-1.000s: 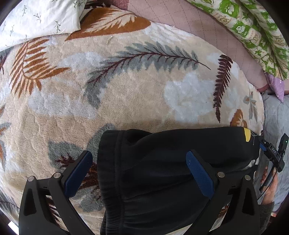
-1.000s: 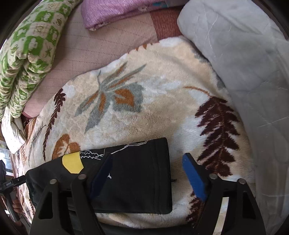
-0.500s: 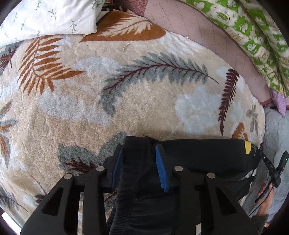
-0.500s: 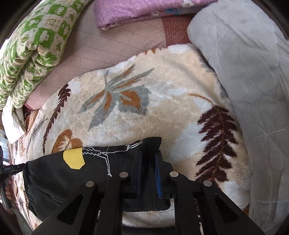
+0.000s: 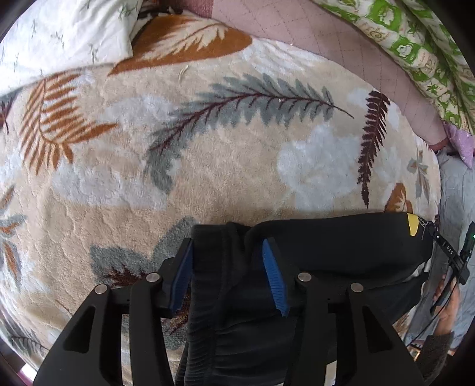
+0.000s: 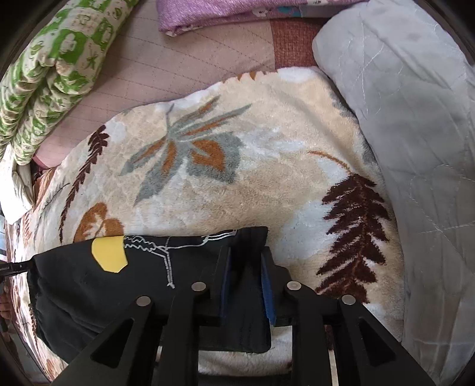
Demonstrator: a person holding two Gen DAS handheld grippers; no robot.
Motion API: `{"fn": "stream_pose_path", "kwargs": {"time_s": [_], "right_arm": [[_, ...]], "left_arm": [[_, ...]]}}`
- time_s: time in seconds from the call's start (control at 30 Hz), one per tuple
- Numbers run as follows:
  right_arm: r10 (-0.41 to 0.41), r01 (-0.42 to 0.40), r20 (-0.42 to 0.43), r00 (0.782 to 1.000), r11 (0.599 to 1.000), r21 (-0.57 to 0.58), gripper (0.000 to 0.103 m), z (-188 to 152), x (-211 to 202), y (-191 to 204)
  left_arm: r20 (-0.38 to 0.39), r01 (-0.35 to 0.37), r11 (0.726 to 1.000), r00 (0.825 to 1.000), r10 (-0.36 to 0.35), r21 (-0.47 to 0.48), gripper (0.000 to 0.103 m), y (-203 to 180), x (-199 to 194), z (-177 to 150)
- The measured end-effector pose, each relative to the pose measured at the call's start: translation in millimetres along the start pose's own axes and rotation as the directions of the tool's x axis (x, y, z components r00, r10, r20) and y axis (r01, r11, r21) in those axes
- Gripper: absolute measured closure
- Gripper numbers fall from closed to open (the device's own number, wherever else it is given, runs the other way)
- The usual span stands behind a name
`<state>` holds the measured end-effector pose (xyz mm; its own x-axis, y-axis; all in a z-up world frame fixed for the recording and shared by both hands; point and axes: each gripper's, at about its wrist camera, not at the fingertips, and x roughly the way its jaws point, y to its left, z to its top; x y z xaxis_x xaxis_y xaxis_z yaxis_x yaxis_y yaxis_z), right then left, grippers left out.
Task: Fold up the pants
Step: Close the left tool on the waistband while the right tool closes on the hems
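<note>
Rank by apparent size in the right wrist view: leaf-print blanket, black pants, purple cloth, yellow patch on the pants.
1. leaf-print blanket
2. black pants, though nearness to the camera inflates them
3. purple cloth, partly cut off by the frame edge, so unsure
4. yellow patch

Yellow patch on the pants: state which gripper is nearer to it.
Right. The right gripper clamps the pants just beside the yellow patch; the left gripper grips the ribbed end, far along the garment from it.

Both grippers are clamping the black pants point(image 5: 332, 246): left gripper point(image 5: 227, 252) at the waistband, right gripper point(image 6: 245, 261) at the hem.
</note>
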<state>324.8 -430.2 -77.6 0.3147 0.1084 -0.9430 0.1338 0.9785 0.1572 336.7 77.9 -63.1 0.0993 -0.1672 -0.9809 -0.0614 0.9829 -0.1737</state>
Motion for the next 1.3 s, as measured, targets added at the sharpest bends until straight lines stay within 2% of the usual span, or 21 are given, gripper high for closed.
{"fn": "stream_pose_path", "kwargs": {"time_s": [0.03, 0.07, 0.1, 0.13, 0.3, 0.33, 0.4, 0.47, 0.53, 0.6, 0.67, 0.77, 0.8, 0.83, 0.87, 0.9, 0.93, 1.1, 1.13, 1.23, 1.3], "right_arm": [[0.002, -0.002, 0.002, 1.0, 1.0, -0.004, 0.08, 0.7, 1.3, 0.3], [-0.001, 0.001, 0.005, 1.0, 1.0, -0.012, 0.085, 1.3, 1.3, 1.1], [-0.005, 0.005, 0.011, 1.0, 1.0, -0.028, 0.085, 1.9, -0.4, 2.9], [-0.008, 0.008, 0.018, 1.0, 0.999, -0.045, 0.091, 2.4, -2.9, 4.8], [-0.019, 0.03, 0.091, 0.996, 0.992, -0.123, 0.094, 4.9, -32.6, 18.8], [-0.024, 0.039, 0.107, 0.994, 0.989, -0.141, 0.094, 4.7, -39.6, 21.8], [-0.034, 0.058, 0.138, 0.99, 0.983, -0.173, 0.094, 3.1, -54.3, 27.2], [-0.037, 0.07, 0.166, 0.985, 0.978, -0.198, 0.094, -0.8, -68.9, 30.9], [-0.048, 0.087, 0.184, 0.982, 0.974, -0.21, 0.094, -2.8, -77.3, 33.0], [-0.06, 0.099, 0.191, 0.98, 0.974, -0.202, 0.099, -6.8, -83.4, 30.9], [-0.05, 0.085, 0.183, 0.982, 0.978, -0.19, 0.099, -10.5, -85.2, 29.4], [-0.055, 0.089, 0.173, 0.983, 0.977, -0.192, 0.099, -15.3, -80.4, 29.5], [-0.058, 0.089, 0.163, 0.985, 0.978, -0.189, 0.099, -16.5, -76.7, 28.5], [-0.062, 0.089, 0.151, 0.987, 0.98, -0.18, 0.099, -16.6, -72.0, 26.7], [-0.057, 0.081, 0.142, 0.988, 0.982, -0.169, 0.099, -17.5, -68.3, 24.6], [-0.047, 0.067, 0.131, 0.99, 0.986, -0.153, 0.098, -17.2, -64.3, 21.3], [-0.04, 0.057, 0.124, 0.991, 0.989, -0.136, 0.096, -16.3, -60.1, 17.5], [-0.021, 0.03, 0.129, 0.991, 0.997, -0.067, 0.093, -10.5, -50.5, 0.4], [-0.021, 0.028, 0.129, 0.991, 0.998, -0.054, 0.09, -8.6, -48.8, -3.3], [-0.015, 0.018, 0.091, 0.996, 1.0, -0.025, 0.071, -4.4, -38.1, -10.1], [-0.01, 0.012, 0.082, 0.997, 1.0, -0.025, 0.071, -3.5, -31.7, -11.2]], "left_arm": [[0.015, -0.021, 1.0, 1.0, 0.021, 0.006, 0.079, -4.2, -2.5, 0.7], [0.019, -0.033, 0.999, 0.999, 0.033, 0.006, 0.081, -6.6, -4.9, 0.8], [0.023, -0.039, 0.999, 0.999, 0.039, 0.004, 0.086, -9.0, -7.0, 1.1], [0.031, -0.047, 0.999, 0.998, 0.047, 0.007, 0.093, -8.2, -8.2, -0.2], [0.118, -0.077, 0.997, 0.99, 0.077, -0.008, 0.095, -8.2, -32.1, -8.3], [0.153, -0.086, 0.996, 0.984, 0.086, -0.012, 0.098, -6.2, -40.2, -11.0], [0.221, -0.102, 0.995, 0.97, 0.101, -0.009, 0.098, -3.4, -56.2, -18.5], [0.249, -0.108, 0.994, 0.963, 0.105, -0.003, 0.098, -2.2, -63.6, -25.3], [0.213, -0.097, 0.995, 0.973, 0.093, 0.01, 0.098, -1.2, -59.3, -26.7], [0.146, -0.047, 0.999, 0.988, 0.047, -0.005, 0.098, 6.4, -51.4, -27.1], [0.067, 0.013, 1.0, 0.998, -0.012, -0.013, 0.098, 10.2, -39.5, -24.3], [0.034, -0.026, 0.999, 0.999, 0.027, -0.025, 0.097, 8.9, -29.0, -20.4], [0.029, -0.038, 0.999, 0.999, 0.039, -0.028, 0.094, 10.0, -25.5, -17.1], [0.024, -0.029, 0.999, 0.999, 0.029, -0.029, 0.086, 11.0, -23.1, -14.9], [0.014, -0.001, 1.0, 1.0, 0.001, -0.029, 0.08, 11.7, -19.1, -12.1], [0.001, 0.025, 0.999, 1.0, -0.025, -0.031, 0.067, 12.6, -15.0, -10.1], [-0.004, 0.039, 0.999, 0.999, -0.039, -0.036, 0.062, 13.3, -12.1, -8.9], [-0.018, 0.018, 1.0, 1.0, -0.018, -0.019, 0.06, 11.0, -2.5, -0.5], [-0.036, 0.015, 1.0, 0.999, -0.016, -0.01, 0.06, 11.2, 0.0, 0.8], [-0.04, 0.01, 1.0, 0.999, -0.009, 0.021, 0.06, 11.4, -0.8, 1.2], [-0.032, 0.023, 0.999, 0.999, -0.022, 0.032, 0.057, 14.1, -2.4, 1.3]]}}
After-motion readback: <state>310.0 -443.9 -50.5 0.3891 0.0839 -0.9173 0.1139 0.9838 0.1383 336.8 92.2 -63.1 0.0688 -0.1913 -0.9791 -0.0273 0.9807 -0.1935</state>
